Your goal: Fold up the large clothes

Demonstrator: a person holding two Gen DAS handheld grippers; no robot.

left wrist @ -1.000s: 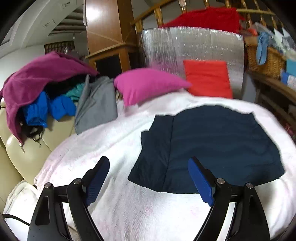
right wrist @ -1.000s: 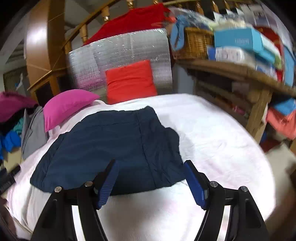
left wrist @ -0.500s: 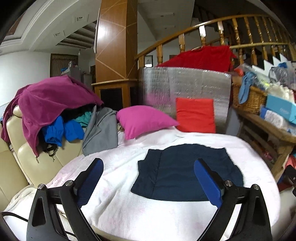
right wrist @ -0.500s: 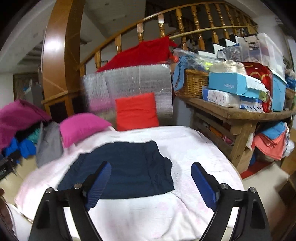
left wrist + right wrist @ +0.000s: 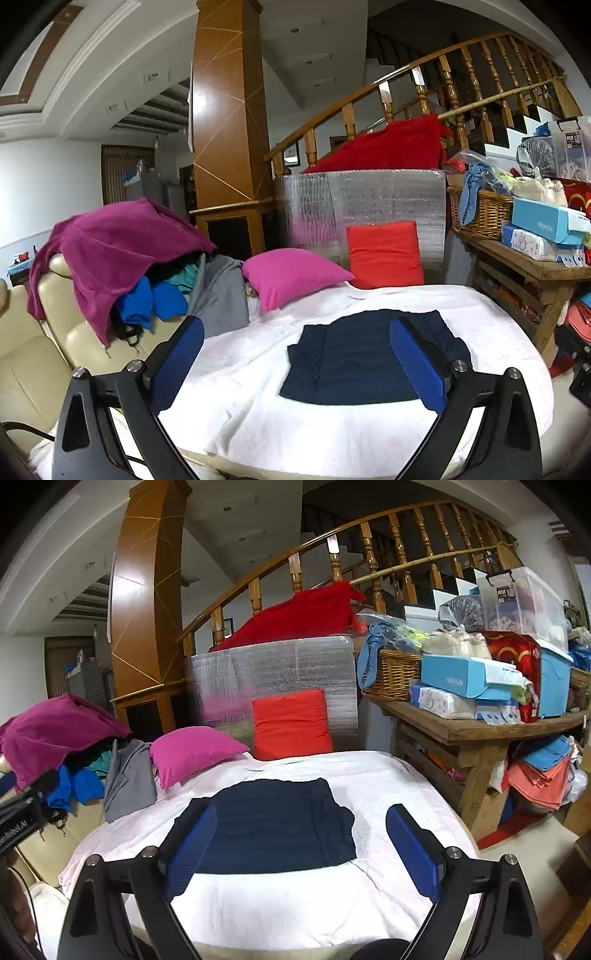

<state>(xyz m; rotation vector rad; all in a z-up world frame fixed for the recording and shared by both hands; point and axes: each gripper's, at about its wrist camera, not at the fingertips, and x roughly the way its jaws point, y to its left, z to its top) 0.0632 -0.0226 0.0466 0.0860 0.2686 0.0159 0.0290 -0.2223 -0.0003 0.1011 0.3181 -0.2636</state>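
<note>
The dark navy garment [image 5: 373,358] lies folded into a flat, roughly rectangular packet on the white blanket [image 5: 277,417] that covers the rounded surface. Its left portion carries a band of soft vertical pleats or overlapped layers, and its near edge runs fairly straight across; seen from the right wrist, the same garment [image 5: 273,827] shows a small lobe of cloth jutting out at its right side.

The left gripper [image 5: 299,365] hangs above and in front of the garment without touching it. Its blue pads stand wide apart, the jaws having just been opening, and nothing sits between them; the garment shows in the gap, farther away and well below, with the right pad overlapping its right edge in the view. The right gripper [image 5: 301,849] is likewise clear of the cloth, its jaws spread wide after having just been opening, empty, with the garment framed beyond the gap toward the left pad.

Behind the garment a pink pillow [image 5: 291,275] and a red cushion [image 5: 384,254] rest at the blanket's far edge. To the left, a heap of clothes [image 5: 122,258] topped by a magenta piece covers a cream sofa [image 5: 33,354]. To the right stands a cluttered wooden table [image 5: 480,734].
</note>
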